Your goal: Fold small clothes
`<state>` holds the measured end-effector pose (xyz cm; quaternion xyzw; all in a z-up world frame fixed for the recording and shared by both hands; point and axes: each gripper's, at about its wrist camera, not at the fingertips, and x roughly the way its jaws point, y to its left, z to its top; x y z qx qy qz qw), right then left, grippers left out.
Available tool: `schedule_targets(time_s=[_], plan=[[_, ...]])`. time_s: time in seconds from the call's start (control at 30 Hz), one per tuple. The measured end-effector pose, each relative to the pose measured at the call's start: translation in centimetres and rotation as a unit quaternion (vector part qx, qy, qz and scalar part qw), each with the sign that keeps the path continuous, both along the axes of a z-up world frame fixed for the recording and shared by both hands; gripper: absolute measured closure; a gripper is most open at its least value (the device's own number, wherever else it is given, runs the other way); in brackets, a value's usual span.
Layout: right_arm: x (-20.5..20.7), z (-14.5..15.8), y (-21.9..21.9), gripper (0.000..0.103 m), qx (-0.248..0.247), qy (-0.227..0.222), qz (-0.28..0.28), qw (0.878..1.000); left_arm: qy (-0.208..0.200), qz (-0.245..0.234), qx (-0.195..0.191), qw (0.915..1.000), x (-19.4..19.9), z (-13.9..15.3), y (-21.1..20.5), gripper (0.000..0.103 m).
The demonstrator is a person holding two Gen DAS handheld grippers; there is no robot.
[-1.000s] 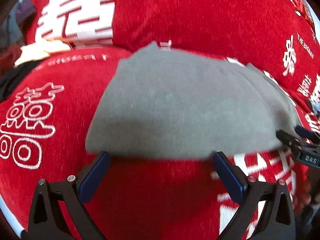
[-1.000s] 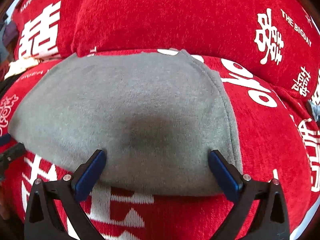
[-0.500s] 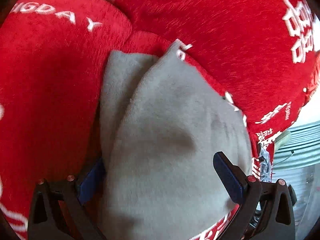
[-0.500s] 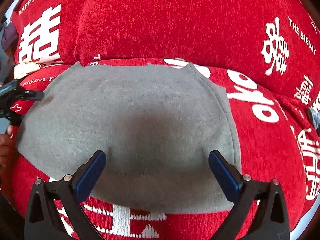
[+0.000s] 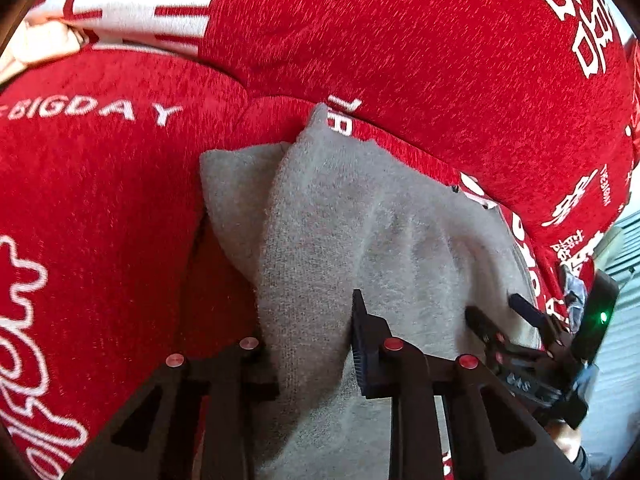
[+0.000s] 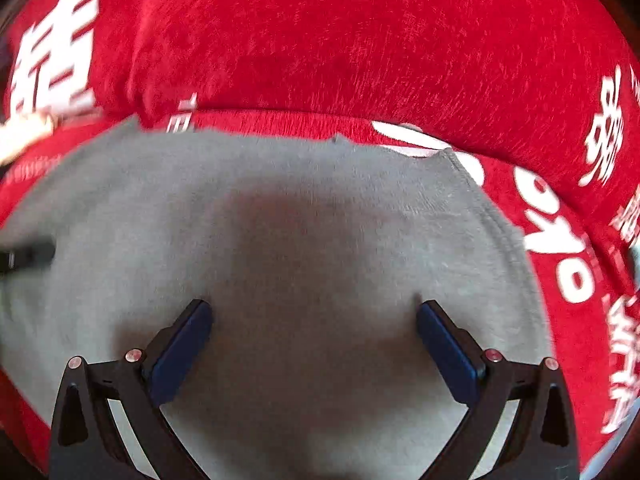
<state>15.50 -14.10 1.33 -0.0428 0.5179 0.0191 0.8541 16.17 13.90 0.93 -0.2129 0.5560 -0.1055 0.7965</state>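
Grey fleece garment (image 5: 340, 232) – spread on red cushion, one edge bunched upward, hemmed side flat

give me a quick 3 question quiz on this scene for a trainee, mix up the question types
1. True or false: the left gripper has a bunched fold of the soft grey knit garment between its jaws.
2. Multiple choice: how do the right gripper's jaws stand? A) spread wide over the flat grey cloth B) clamped on a white sock C) closed on the cushion's edge
3. Fill in: the garment lies on a ____ plush cushion cover with white lettering.

Key: 1 true (the jaws are closing on the fold); 2 A; 3 red
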Motion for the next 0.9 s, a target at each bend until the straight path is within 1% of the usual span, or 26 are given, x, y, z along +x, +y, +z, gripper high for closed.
schedule_targets(time_s=[0.1, 0.23, 0.33, 0.4, 0.43, 0.47, 0.57, 0.63, 0.67, 0.7, 0.73, 0.8, 0.87, 0.9], plan=[[2.1, -0.3, -0.5, 0.001, 0.016, 0.013, -0.015, 1.0, -0.006, 0.002, 0.02, 0.9998, -0.1, 1.5, -0.6, 0.077], [5.4, -0.9, -0.2, 0.0, 0.004, 0.035, -0.009, 0.999, -0.016, 0.002, 0.039, 0.9991, -0.2, 2.9, -1.8, 0.077], [5.6, -1.0, -0.3, 0.0, 0.004, 0.046, -0.008, 0.999, -0.011, 0.005, 0.053, 0.9985, -0.2, 3.1, -2.2, 0.077], [4.6, -0.7, -0.5, 0.0, 0.008, 0.048, -0.014, 0.999, -0.005, 0.009, 0.053, 0.9985, -0.3, 3.0, -2.0, 0.077], [3.2, -0.6, -0.8, 0.0, 0.014, 0.044, -0.021, 0.999, -0.004, 0.011, 0.052, 0.9986, -0.4, 2.9, -2.0, 0.077], [1.6, -0.5, -0.9, 0.0, 0.015, 0.031, -0.027, 0.999, -0.002, 0.014, 0.053, 0.9985, -0.4, 2.9, -2.0, 0.077], [-3.4, -0.2, -0.8, 0.0, -0.003, -0.02, -0.006, 1.0, 0.0, 0.014, 0.068, 0.9976, -0.4, 3.1, -2.8, 0.077], [-6.6, 0.0, -1.4, 0.0, 0.004, -0.048, -0.001, 0.999, -0.001, 0.011, 0.081, 0.9967, -0.5, 3.6, -3.6, 0.077], [-7.2, 0.2, -1.6, 0.0, 0.007, -0.052, 0.001, 0.999, -0.002, 0.01, 0.084, 0.9964, -0.3, 3.7, -4.0, 0.077], [-7.7, 0.1, -2.0, 0.0, 0.016, -0.047, 0.005, 0.999, -0.003, 0.009, 0.089, 0.9959, -0.3, 4.0, -4.5, 0.077], [-7.8, 0.0, -2.4, 0.0, 0.025, -0.032, 0.014, 0.999, -0.004, 0.006, 0.096, 0.9953, -0.4, 4.4, -5.0, 0.077], [-7.5, 0.6, -2.9, 0.0, 0.03, -0.024, 0.025, 0.999, -0.009, 0.002, 0.113, 0.9936, -0.6, 5.1, -6.0, 0.078], [-7.1, 0.9, -4.5, 0.0, 0.039, -0.029, -0.009, 0.999, -0.01, -0.001, 0.129, 0.9916, -0.7, 5.4, -7.0, 0.078], [-6.9, 0.6, -5.3, 0.0, 0.04, -0.027, -0.019, 0.999, -0.008, -0.001, 0.137, 0.9905, -0.7, 5.5, -7.4, 0.078]])
